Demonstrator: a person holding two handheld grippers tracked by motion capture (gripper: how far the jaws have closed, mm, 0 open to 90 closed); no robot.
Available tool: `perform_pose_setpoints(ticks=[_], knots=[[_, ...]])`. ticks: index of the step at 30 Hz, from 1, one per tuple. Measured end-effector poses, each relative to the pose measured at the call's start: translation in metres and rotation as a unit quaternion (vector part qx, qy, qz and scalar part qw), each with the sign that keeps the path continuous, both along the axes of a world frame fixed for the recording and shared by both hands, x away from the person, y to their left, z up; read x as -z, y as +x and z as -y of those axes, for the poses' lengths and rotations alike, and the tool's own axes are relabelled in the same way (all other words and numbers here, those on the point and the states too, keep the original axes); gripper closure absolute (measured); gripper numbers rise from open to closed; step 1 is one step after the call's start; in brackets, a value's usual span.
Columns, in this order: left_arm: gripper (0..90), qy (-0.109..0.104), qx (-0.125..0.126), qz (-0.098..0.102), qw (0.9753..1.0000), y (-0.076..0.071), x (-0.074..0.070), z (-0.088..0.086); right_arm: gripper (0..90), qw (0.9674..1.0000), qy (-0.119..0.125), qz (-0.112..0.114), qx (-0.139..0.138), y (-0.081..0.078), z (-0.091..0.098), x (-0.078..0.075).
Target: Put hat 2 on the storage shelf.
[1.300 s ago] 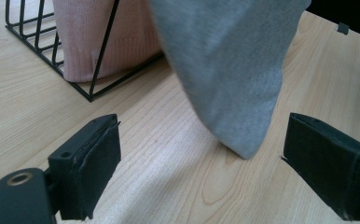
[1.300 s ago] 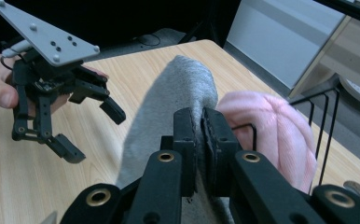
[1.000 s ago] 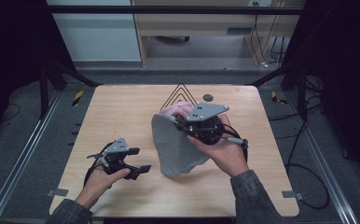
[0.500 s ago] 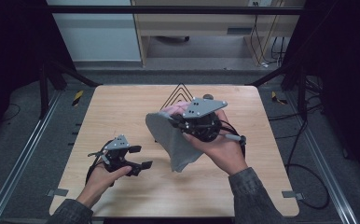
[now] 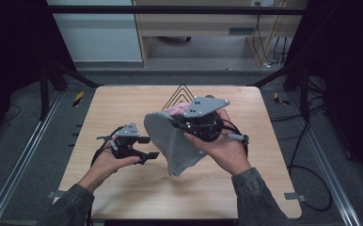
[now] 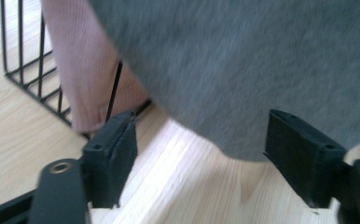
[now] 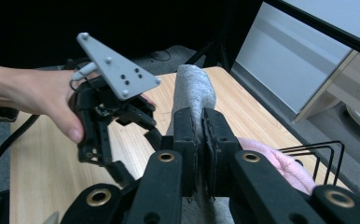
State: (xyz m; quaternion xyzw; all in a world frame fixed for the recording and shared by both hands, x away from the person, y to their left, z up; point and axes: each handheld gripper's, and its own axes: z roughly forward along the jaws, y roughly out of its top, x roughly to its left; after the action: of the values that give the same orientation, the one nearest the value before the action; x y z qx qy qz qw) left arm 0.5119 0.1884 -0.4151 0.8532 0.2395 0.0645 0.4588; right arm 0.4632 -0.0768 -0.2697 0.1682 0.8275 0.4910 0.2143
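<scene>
I count two grippers, my left gripper (image 5: 144, 147) at about eight o'clock on the table (image 5: 123, 101) and my right gripper (image 7: 201, 140) near the middle. There are two cloths: one grey cloth (image 5: 170, 141) at the centre and one pink cloth (image 5: 175, 109) just past it toward twelve o'clock. One black wire rack (image 6: 24, 65) stands at twelve o'clock, and there is one table.

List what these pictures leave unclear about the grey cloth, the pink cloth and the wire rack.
- Grey cloth: its upper part in the high view hides behind the right gripper; in the left gripper view it is blurred and cut by the top edge.
- Pink cloth: mostly covered by the grey cloth.
- Wire rack: its base is hidden behind the cloths.
</scene>
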Motion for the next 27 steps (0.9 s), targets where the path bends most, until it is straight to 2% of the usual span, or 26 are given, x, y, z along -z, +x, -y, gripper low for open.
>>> perform_pose_setpoints(ticks=[3,5,8,11,14,16,20,24,27], knots=[[32.2,0.005,0.007,0.006,0.9999,0.004,0.0,0.006,85.1,1.0,0.0,0.0,0.001,0.0,0.001,0.0],[44.9,-0.01,0.005,0.009,0.9999,0.009,-0.001,0.013,85.1,1.0,0.001,0.0,0.005,0.0,0.005,0.001],[57.8,-0.017,0.004,0.022,0.9996,0.012,-0.001,0.023,85.1,0.9999,0.004,-0.001,0.012,0.0,0.011,0.002],[72.8,-0.032,0.003,0.024,0.9992,0.016,-0.001,0.032,85.1,0.9998,0.007,-0.002,0.021,0.001,0.019,0.004],[84.3,-0.023,0.014,0.03,0.9992,0.015,-0.006,0.039,85.0,0.9994,0.007,-0.003,0.033,0.002,0.029,0.006],[85.8,-0.019,0.016,0.031,0.9992,0.015,-0.008,0.041,85.1,0.9992,0.008,-0.005,0.038,0.003,0.033,0.007],[86.2,0.004,0.025,0.038,0.999,0.01,-0.028,0.042,85.1,0.9977,0.016,-0.012,0.065,0.008,0.053,0.011],[86.1,0.031,0.027,0.053,0.9978,0.005,-0.053,0.038,85.1,0.9964,0.024,-0.016,0.08,0.011,0.064,0.01],[86.1,0.055,0.025,0.065,0.996,0.003,-0.074,0.034,85.1,0.9951,0.041,-0.016,0.088,0.015,0.071,0.006]])
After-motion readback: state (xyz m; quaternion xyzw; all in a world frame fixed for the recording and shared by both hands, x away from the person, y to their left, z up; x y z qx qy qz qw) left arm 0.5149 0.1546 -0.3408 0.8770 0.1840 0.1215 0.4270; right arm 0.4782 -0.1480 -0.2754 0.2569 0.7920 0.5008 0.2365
